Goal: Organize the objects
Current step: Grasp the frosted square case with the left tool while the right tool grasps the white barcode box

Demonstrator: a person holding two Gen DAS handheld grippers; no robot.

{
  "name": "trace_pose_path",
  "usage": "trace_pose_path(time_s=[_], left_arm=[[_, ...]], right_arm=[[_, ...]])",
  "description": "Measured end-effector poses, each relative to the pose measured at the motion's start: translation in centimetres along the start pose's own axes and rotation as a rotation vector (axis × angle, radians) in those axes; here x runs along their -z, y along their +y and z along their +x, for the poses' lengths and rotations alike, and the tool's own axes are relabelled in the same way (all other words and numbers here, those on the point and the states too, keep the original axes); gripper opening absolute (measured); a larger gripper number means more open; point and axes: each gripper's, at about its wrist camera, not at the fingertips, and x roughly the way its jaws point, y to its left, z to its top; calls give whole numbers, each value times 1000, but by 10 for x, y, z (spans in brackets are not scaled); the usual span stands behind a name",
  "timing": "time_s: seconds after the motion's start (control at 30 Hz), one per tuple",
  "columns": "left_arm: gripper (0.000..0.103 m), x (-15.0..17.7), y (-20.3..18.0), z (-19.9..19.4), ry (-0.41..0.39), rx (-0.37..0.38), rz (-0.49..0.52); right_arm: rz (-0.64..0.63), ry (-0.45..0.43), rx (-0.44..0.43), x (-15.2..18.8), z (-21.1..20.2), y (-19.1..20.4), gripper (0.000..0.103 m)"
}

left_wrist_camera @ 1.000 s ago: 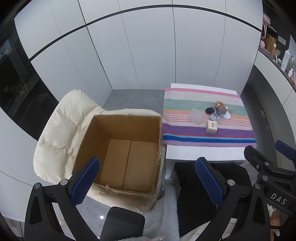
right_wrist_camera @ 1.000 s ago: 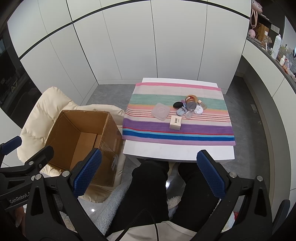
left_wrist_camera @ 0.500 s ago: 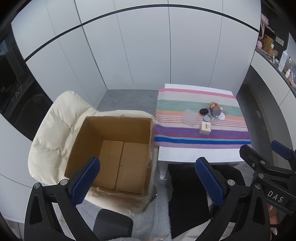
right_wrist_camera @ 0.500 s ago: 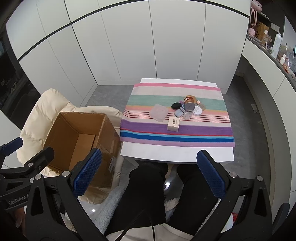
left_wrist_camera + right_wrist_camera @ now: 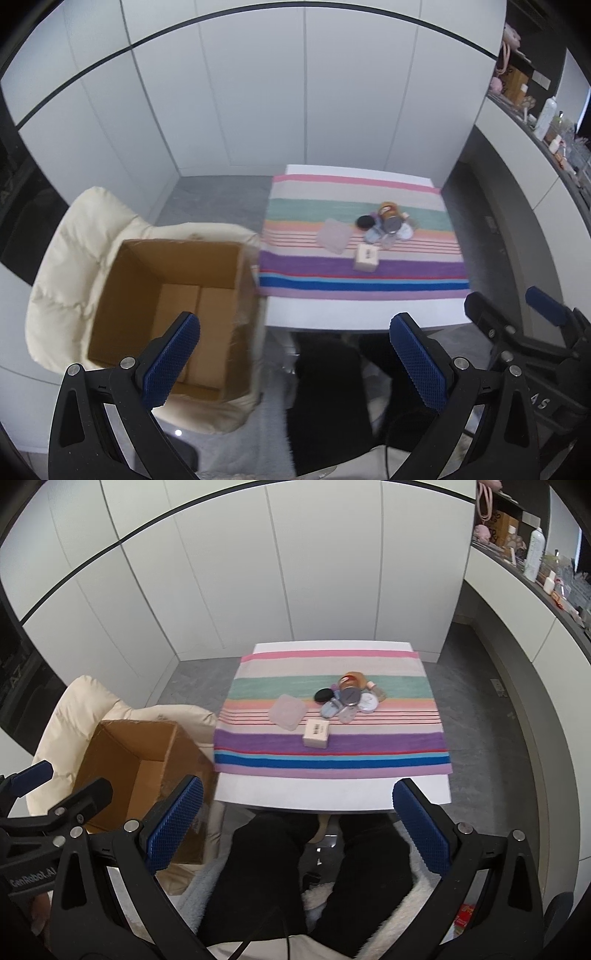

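A cluster of small cosmetics (image 5: 349,698) lies on a striped cloth (image 5: 332,746) over a white table: a black compact (image 5: 323,695), a frosted square lid (image 5: 288,712), a small beige box (image 5: 316,733), jars and bottles. The cluster also shows in the left wrist view (image 5: 386,225). An open, empty cardboard box (image 5: 170,302) sits on a cream chair to the left. My left gripper (image 5: 295,365) is open and empty, held above the box's right edge. My right gripper (image 5: 297,825) is open and empty, held in front of the table's near edge.
The cream padded chair (image 5: 74,258) holds the box. The person's dark-clothed legs (image 5: 314,878) are under the table's near edge. White cabinet walls stand behind. A counter with bottles (image 5: 532,554) runs along the right.
Both views have drifted: the left gripper swung rightward so box and table shifted left in its view. The right view's scene also slid slightly left. Both grippers stayed open.
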Motion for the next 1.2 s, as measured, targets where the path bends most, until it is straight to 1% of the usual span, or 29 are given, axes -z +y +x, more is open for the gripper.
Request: trace_pose_path(time_s=[0.17, 0.3, 0.43, 0.53, 0.6, 0.63, 0.7, 0.73, 0.83, 0.87, 0.9, 0.97, 1.03, 1.13, 1.2], left_arm=[[103, -12, -33, 14, 7, 27, 44], [103, -23, -61, 33, 18, 28, 77], [103, -32, -72, 46, -11, 39, 44], [103, -41, -77, 62, -2, 42, 41], [103, -47, -79, 76, 4, 25, 37], [103, -49, -79, 84, -5, 3, 34], [102, -53, -77, 99, -25, -23, 40], [102, -54, -76, 106, -27, -20, 45], [102, -60, -67, 137, -2, -15, 31], [102, -61, -63, 146, -2, -10, 21], [102, -63, -60, 157, -3, -6, 13], [102, -68, -55, 185, 8, 9, -4], [102, -73, -52, 210, 29, 30, -8], [102, -84, -54, 258, 74, 38, 8], [102, -90, -59, 284, 89, 30, 34]], right_arm=[[21, -4, 52, -4, 6, -32, 103], [51, -4, 94, -7, 14, -64, 103], [79, -5, 121, -11, 22, -92, 103], [94, -7, 144, -14, 28, -108, 103], [105, -8, 154, -18, 35, -119, 103], [111, -8, 159, -20, 40, -122, 103], [116, -35, 159, -22, 48, -132, 103], [115, -50, 156, -23, 51, -134, 103], [83, -123, 167, -24, 67, -138, 103], [42, -149, 180, -25, 76, -136, 103], [13, -151, 190, -25, 82, -134, 103], [-41, -133, 194, -26, 102, -128, 103], [-54, -112, 166, -28, 121, -127, 103], [-52, -57, 116, -28, 157, -125, 103], [-24, -47, 74, -26, 181, -123, 103]])
